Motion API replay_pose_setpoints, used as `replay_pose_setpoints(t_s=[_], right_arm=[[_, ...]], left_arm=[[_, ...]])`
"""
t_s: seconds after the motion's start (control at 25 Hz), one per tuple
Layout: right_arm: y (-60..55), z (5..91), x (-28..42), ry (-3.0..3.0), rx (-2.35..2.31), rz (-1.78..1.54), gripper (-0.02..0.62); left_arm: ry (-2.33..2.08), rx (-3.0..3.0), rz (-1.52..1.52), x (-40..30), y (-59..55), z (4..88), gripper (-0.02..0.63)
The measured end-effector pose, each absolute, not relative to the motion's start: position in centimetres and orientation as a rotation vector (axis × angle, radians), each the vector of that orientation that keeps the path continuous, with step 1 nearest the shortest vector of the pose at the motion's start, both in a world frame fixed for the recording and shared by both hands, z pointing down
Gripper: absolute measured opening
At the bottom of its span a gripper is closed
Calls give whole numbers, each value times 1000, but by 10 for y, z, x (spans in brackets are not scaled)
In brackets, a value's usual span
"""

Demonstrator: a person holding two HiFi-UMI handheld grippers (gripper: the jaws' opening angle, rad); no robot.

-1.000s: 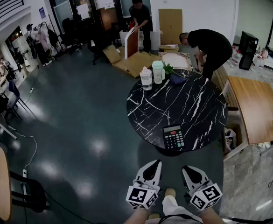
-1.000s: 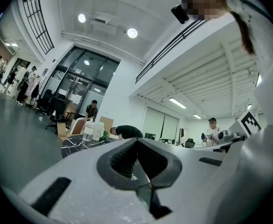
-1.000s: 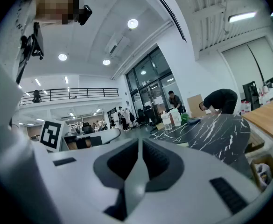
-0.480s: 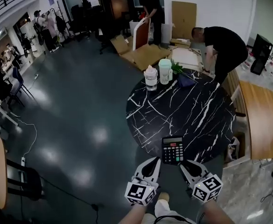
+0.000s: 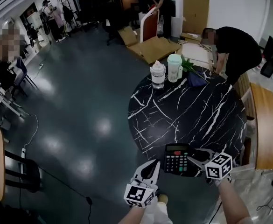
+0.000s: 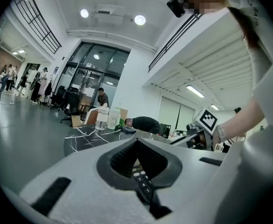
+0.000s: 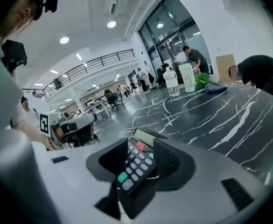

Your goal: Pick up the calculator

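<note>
Grasp step under way. Right tool [image 7: 138, 143] is opening wide, straddling the calculator [image 5: 176, 158], pads not yet pressing. Calculator is lying flat at the bench's [image 5: 187, 111] near edge. Left tool [image 5: 150, 168] is hovering alongside, pinched together, holding nothing. Next move is calling for squeezing the calculator's sides, then lifting.

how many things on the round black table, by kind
drink containers: 2 (clear bottle, pale green cup)
calculator: 1
leafy green sprig: 1
dark blue item: 1
total: 5
</note>
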State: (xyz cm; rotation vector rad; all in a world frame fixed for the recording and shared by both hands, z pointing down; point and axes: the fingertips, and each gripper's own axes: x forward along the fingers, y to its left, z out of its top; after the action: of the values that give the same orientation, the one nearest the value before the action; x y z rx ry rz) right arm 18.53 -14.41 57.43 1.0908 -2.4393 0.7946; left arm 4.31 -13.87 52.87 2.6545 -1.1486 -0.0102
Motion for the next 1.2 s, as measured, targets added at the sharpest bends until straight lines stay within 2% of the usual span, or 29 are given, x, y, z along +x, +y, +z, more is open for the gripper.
replay_pose_setpoints(t_s=[0.2, 0.96, 1.08, 1.2], right_arm=[[-175, 602, 199, -2374, 964, 992, 176], [-195, 639, 167, -2200, 343, 1376, 175], [-190, 641, 163, -2180, 289, 1313, 164], [-185, 638, 158, -2198, 237, 1309, 103]], left_arm=[[-1167, 2618, 10, 40, -151, 554, 6], [-1251, 2512, -24, 24, -154, 586, 6], [-1259, 2476, -23, 19, -148, 592, 6], [-1262, 2454, -17, 17, -141, 595, 6]])
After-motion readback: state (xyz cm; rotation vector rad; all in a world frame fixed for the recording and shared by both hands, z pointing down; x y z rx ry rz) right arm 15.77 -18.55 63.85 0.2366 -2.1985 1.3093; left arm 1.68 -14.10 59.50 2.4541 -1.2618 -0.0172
